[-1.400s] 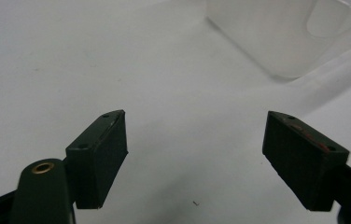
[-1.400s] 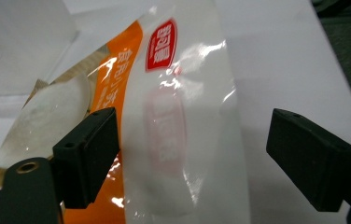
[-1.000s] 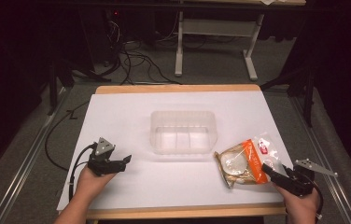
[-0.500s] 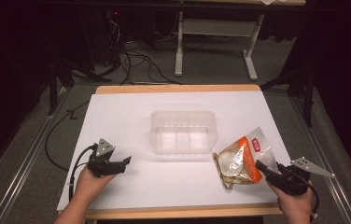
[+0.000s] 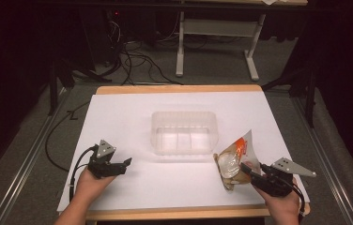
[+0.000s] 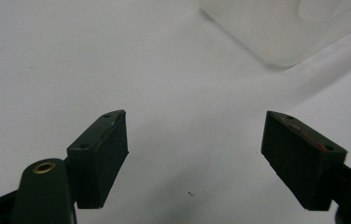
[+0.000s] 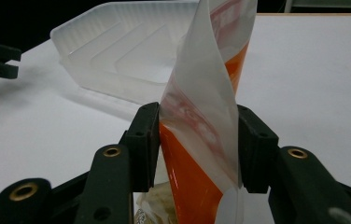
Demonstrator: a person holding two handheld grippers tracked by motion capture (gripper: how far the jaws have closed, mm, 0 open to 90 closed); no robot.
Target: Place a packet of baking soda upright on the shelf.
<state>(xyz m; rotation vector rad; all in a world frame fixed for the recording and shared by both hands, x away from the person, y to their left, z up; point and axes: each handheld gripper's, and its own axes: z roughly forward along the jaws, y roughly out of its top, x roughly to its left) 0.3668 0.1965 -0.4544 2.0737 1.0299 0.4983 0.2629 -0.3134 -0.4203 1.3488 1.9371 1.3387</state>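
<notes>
Right gripper (image 7: 197, 149), jaws just closing, grips the bag (image 7: 201, 121), hiding its base; left gripper (image 6: 194, 154) gapes over bare table (image 5: 132, 112).

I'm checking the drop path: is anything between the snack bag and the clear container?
Nothing visible. The snack bag, between the right gripper jaws, sits just right of the clear container, with only bare white table between.
</notes>
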